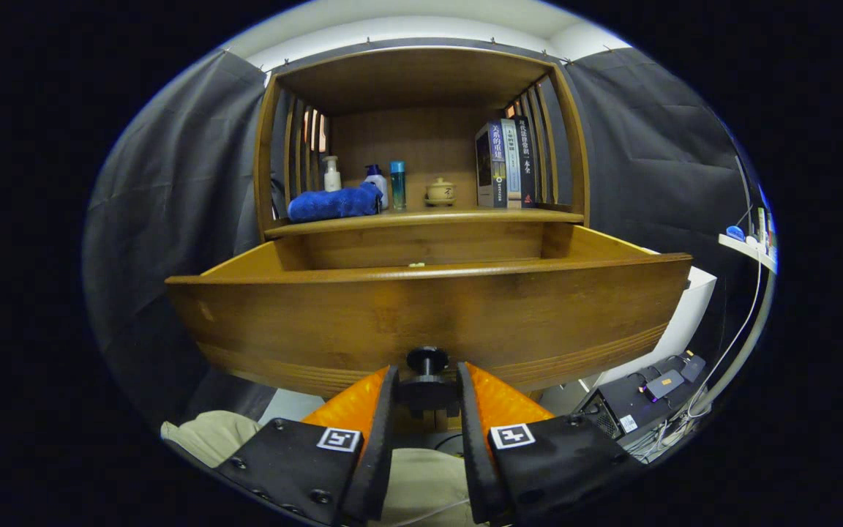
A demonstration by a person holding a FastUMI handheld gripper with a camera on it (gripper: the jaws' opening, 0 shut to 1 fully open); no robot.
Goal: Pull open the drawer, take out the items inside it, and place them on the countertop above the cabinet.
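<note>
Drawer pulled well out; tool clamped on its knob. Pull step looks finished. Next: release the knob, lift over the drawer front, reach inside for contents.

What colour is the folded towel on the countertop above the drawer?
Blue. The towel lies on the countertop, left of the bottles; clearest in the gripper view.

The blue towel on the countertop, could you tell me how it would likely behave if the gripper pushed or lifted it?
The blue towel lies bunched and folded beside the bottles, so it is probably floppy and would sag from a pinch. Its fuzzy surface suggests good grip and little sliding. Pushed, it would likely crumple rather than roll. The gripper is at the drawer knob, fingers flanking it.
</note>
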